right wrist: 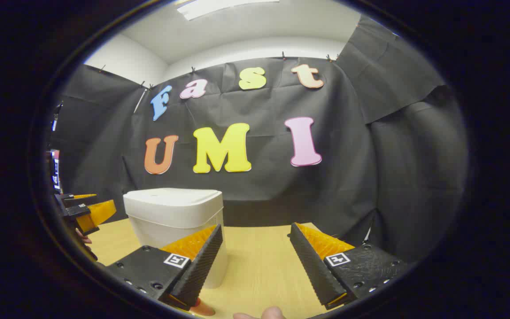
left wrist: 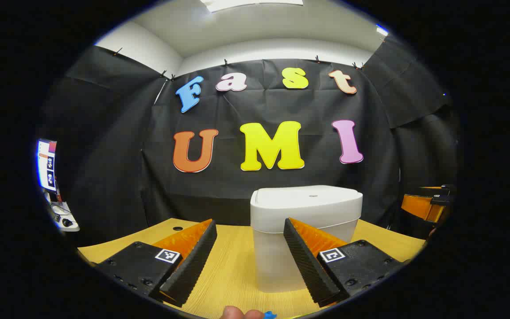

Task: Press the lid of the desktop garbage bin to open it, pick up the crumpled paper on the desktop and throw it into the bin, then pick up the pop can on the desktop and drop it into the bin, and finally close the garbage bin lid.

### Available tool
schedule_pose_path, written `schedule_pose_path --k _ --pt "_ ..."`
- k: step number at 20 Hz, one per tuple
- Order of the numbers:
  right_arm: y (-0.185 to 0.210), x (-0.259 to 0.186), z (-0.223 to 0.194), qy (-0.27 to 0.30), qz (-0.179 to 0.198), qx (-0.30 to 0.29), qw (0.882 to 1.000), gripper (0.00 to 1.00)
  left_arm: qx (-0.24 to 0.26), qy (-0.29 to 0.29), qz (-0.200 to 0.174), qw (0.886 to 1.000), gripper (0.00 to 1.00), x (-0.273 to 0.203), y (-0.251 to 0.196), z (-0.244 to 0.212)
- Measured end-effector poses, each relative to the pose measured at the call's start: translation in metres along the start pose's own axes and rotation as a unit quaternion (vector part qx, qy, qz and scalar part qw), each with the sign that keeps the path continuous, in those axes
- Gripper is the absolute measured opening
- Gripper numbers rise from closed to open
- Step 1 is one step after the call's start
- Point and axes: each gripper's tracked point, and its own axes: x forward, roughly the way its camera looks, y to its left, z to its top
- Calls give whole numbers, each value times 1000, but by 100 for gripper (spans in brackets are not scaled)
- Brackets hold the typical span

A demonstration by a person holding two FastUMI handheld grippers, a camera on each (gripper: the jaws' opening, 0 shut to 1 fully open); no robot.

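Left tongs up close: two wedge-shaped fingers with ribbed, saw-toothed inner faces, each bolted to a flat black matte block. Small dark screws dot those blocks, and each carries a square black-and-white coded marker near the finger root. Right tongs, same build: ribbed wedges, black mounts, screw heads along the edges, one square marker per side. A fingertip of the holding hand peeks in at the very bottom of the left gripper view.
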Motion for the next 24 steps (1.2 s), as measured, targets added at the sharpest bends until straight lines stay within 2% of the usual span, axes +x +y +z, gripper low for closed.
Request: schedule_pose_path --k 8,15,17,18,24 --pt "9 -16 14 -22 -14 -14 1000 95 -2 -24 -32 999 98 -6 -11 19" --pt "22 -15 9 -13 -1 -9 1000 95 3 -22 -20 1000 98 -14 1 16" --pt "30 -14 4 -6 7 -12 1000 92 -3 -17 -18 1000 98 -16 3 12" --pt "33 -14 1 -4 11 -13 1000 95 -4 -15 -18 1000 98 -17 3 10" --pt "51 -13 11 0 32 -13 999 95 1 -3 -20 1000 98 -20 8 -2"
